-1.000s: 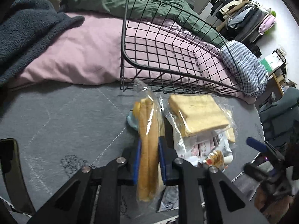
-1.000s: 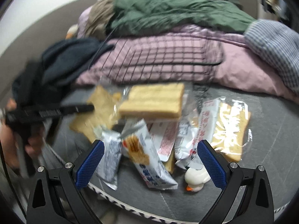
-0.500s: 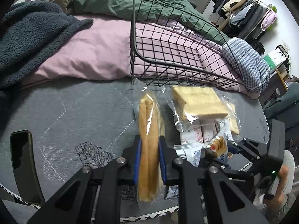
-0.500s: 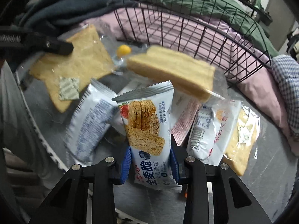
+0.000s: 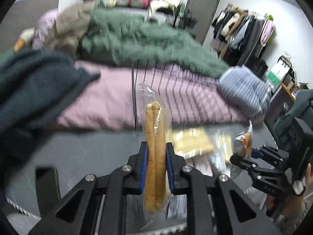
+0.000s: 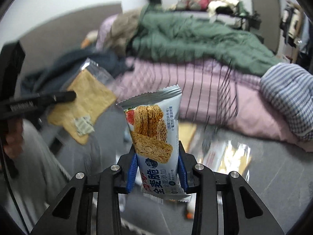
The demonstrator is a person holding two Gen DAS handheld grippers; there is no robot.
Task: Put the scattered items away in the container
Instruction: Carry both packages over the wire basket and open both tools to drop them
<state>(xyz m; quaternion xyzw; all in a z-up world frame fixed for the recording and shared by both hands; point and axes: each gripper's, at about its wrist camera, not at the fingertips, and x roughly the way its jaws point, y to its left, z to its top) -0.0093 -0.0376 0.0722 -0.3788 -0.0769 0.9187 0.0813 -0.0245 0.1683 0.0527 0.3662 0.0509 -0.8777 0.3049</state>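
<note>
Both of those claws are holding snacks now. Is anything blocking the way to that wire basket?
Nothing visible does. The wrapped toast in the left gripper and the cracker packet in the right gripper are lifted clear; only open air separates them from the wire basket ahead.

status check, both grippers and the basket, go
Left gripper shut on bagged toast. Right gripper shut on cracker packet. Both held up short of the wire basket; more snacks on the grey surface.
</note>
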